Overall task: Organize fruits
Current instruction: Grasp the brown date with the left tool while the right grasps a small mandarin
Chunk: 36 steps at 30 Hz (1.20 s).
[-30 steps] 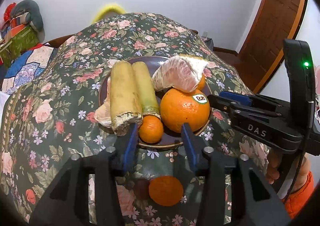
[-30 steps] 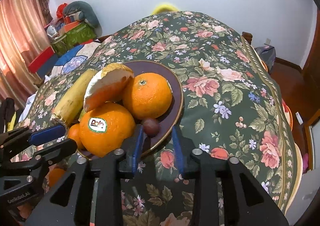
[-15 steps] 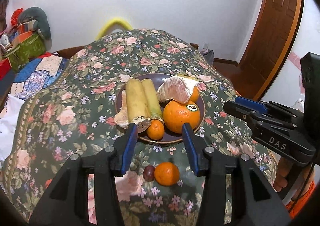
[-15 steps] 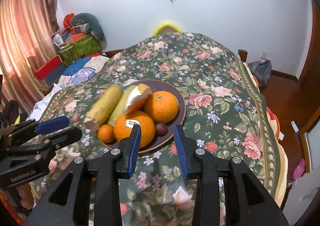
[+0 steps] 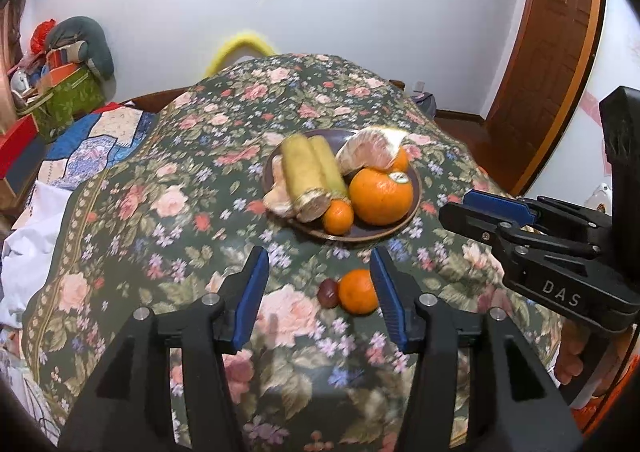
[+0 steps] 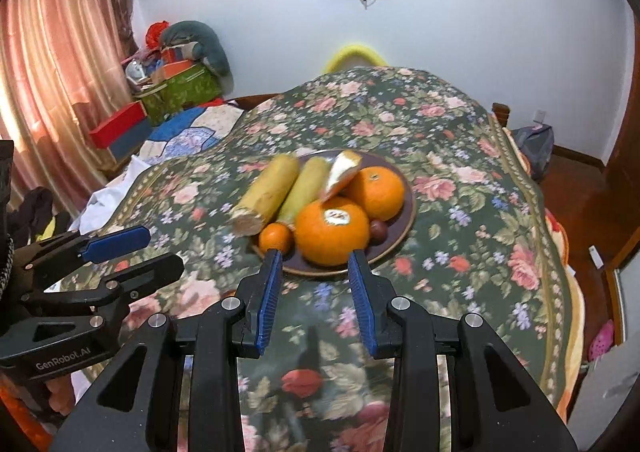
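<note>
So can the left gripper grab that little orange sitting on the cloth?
Probably yes. The little orange lies just ahead of the left gripper, whose jaws are opening and empty. Only the small dark fruit touches its side; nothing covers it.

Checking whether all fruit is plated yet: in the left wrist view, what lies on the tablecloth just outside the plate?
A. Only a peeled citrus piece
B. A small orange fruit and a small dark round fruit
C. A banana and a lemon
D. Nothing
B: a small orange fruit and a small dark round fruit lie side by side on the tablecloth, nearer the camera than the plate.
</note>
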{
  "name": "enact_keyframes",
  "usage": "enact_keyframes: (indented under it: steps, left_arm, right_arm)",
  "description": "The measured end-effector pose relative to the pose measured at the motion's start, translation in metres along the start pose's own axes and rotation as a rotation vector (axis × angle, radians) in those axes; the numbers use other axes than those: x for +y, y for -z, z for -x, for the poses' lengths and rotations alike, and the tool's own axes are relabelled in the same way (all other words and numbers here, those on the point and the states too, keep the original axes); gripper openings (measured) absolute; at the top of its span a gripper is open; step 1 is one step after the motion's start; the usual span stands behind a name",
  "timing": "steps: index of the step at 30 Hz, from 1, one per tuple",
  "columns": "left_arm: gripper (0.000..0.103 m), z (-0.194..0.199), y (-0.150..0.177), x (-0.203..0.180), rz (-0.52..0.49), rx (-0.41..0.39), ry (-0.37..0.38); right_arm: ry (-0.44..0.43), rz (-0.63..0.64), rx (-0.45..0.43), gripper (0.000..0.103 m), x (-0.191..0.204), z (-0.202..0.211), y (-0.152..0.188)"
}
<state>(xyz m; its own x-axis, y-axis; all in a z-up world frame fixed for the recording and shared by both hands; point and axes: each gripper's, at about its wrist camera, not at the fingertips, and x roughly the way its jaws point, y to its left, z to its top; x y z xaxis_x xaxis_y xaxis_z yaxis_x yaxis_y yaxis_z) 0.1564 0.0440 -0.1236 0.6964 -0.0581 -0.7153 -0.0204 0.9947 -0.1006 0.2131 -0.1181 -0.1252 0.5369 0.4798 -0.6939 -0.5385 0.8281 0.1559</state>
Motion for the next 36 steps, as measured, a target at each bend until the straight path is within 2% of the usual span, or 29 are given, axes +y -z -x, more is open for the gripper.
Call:
enact_keyframes:
  steps: [10,19,24,26,30,36]
  left_arm:
    - [0.052,-0.01,0.023,0.025,0.031,0.055,-0.032]
    - [0.052,-0.021,0.031,0.038,0.06,0.086,-0.034]
    - [0.052,-0.027,0.032,0.038,0.061,0.098,-0.033]
    - [0.052,-0.029,0.032,0.037,0.06,0.1,-0.029]
    - [0.052,-0.033,0.03,0.031,0.05,0.103,-0.021]
    - [0.051,-0.045,0.026,0.016,0.014,0.123,0.015]
  right_arm:
    - [-0.064,0.035,0.08,0.032,0.032,-0.033,0.017]
    - [-0.092,0.046,0.151,0.032,0.044,-0.06,0.029]
    - [-0.082,0.058,0.145,0.032,0.043,-0.061,0.03]
    - [-0.08,0.061,0.144,0.028,0.042,-0.061,0.03]
    - [-0.094,0.05,0.137,0.027,0.038,-0.057,0.03]
    - [-0.071,0.021,0.106,0.027,0.021,-0.044,0.029]
